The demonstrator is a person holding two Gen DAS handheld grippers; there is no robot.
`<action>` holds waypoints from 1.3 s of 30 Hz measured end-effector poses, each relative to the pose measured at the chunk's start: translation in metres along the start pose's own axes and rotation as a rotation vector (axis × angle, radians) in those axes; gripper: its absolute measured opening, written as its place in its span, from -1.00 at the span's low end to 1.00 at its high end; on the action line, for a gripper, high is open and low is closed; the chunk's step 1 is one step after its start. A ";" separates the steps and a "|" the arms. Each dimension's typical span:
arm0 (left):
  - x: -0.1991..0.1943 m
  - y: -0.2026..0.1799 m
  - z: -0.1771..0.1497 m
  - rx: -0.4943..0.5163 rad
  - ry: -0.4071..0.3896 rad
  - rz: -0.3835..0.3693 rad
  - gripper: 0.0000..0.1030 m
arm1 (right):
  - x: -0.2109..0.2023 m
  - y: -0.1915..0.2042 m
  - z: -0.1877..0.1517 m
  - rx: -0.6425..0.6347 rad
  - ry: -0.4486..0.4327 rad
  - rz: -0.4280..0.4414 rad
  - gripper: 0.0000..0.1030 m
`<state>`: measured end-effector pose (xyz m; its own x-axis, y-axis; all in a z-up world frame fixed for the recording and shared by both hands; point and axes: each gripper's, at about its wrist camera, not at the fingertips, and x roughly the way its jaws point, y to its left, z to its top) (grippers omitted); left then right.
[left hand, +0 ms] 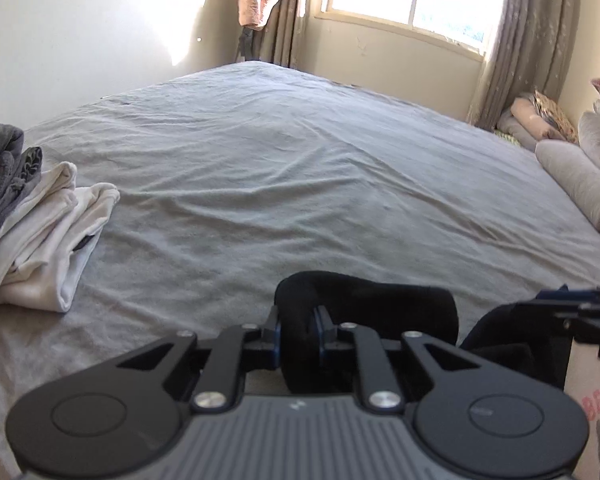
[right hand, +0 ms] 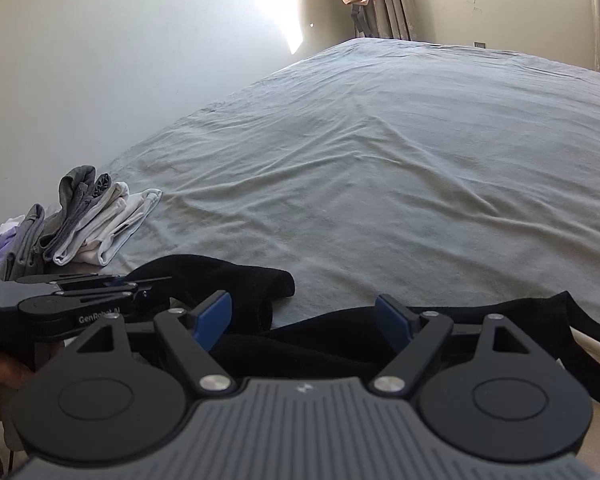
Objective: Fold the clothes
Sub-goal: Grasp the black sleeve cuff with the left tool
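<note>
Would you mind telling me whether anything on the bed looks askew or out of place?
Nothing is spilled or damaged. The stack of folded clothes near the bed's left edge leans sideways, its layers fanned out. The black garment lies bunched and unfolded at the near edge.

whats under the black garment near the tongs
The black garment lies on the grey bedsheet. A strip of white fabric peeks out at its right edge. What else lies beneath is covered.

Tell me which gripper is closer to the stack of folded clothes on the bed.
Left. The left gripper, shut on the black garment, sits just in front of the folded stack. The right gripper, open over the same garment, is farther to the stack's right.
</note>
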<state>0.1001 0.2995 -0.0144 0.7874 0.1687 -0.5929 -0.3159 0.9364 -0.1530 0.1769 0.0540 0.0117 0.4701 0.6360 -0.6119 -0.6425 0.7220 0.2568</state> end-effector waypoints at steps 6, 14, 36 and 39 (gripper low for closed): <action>-0.032 0.020 0.002 -0.195 -0.202 0.118 -0.58 | -0.001 -0.013 -0.009 0.021 0.007 -0.047 0.59; -0.039 0.045 0.001 -0.333 -0.202 0.251 -0.39 | -0.010 -0.008 -0.022 0.022 0.014 -0.008 0.59; -0.010 0.067 -0.002 -0.269 0.063 0.267 -0.53 | 0.054 0.107 -0.028 -0.320 0.055 0.163 -0.21; -0.017 0.073 0.000 -0.337 0.059 0.197 -0.53 | 0.066 0.106 -0.016 -0.262 0.059 0.183 -0.36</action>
<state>0.0641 0.3647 -0.0155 0.6657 0.3081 -0.6796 -0.6217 0.7327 -0.2768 0.1301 0.1684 -0.0134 0.3014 0.7266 -0.6175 -0.8507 0.4974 0.1701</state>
